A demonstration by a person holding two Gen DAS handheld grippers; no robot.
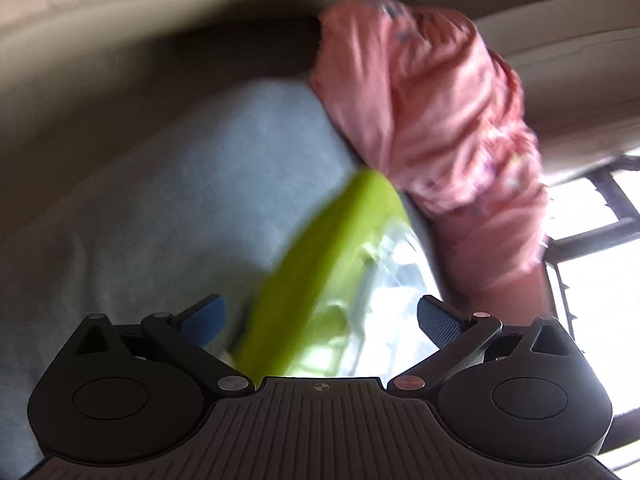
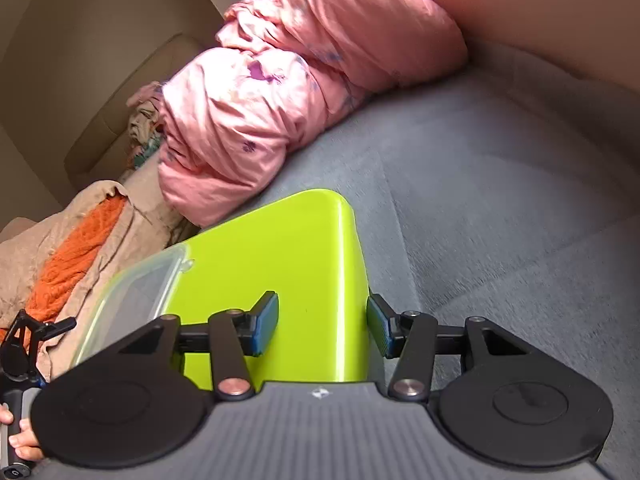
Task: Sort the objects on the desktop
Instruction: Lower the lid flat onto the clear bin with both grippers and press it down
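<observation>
A lime-green box lies on the grey-blue sheet, with a clear plastic lid or container against its left side. My right gripper straddles the box's near right corner. Its right pad sits beside the box's side face and its left pad hangs over the top; no pressing shows. In the blurred left wrist view the green box and the clear plastic run up between the wide-open fingers of my left gripper, touching neither pad.
A bunched pink quilt lies just behind the box, also seen as the pink quilt. Beige cloth with an orange knit lies at the left. A hand grips a handle at the lower left. A beige headboard stands behind.
</observation>
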